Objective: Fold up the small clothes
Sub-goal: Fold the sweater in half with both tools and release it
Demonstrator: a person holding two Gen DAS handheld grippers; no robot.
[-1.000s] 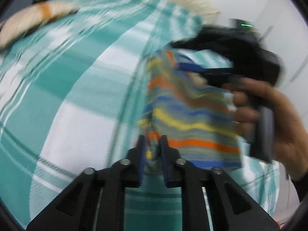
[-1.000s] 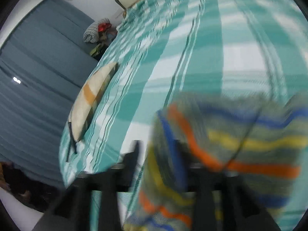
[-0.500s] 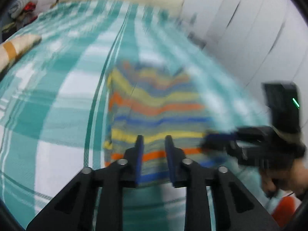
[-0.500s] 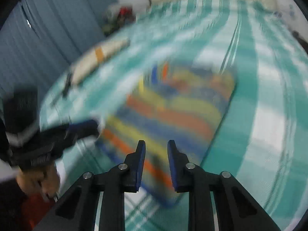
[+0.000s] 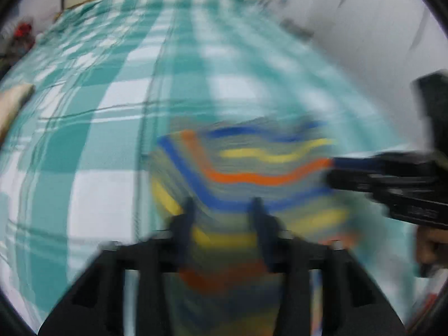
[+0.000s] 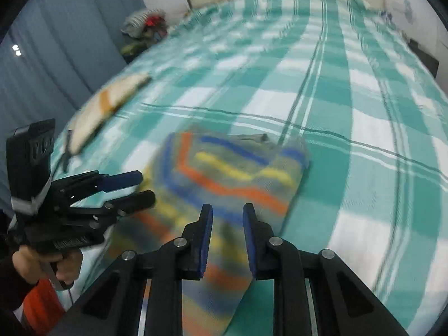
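Since half a second earlier, both tools had drawn back a little and their jaws had spread wider, neither one grasping anything. Below them, the small knitted garment striped in grey, blue, yellow and orange (image 6: 224,179) lay on the teal-and-white checked bedspread (image 6: 364,106), its far portion doubled over so the stripes bent at an angle along the left side. Its near end ran under the released right tool (image 6: 225,210) toward the bed's near edge. The left tool (image 6: 140,187) hovered just beside the garment's left edge, jaws parted; in its own blurred view, the left tool (image 5: 221,210) stood over the cloth. Open bedspread stretched far ahead and to the right. A cream pillow with an orange band (image 6: 103,109) lay well apart to the left.
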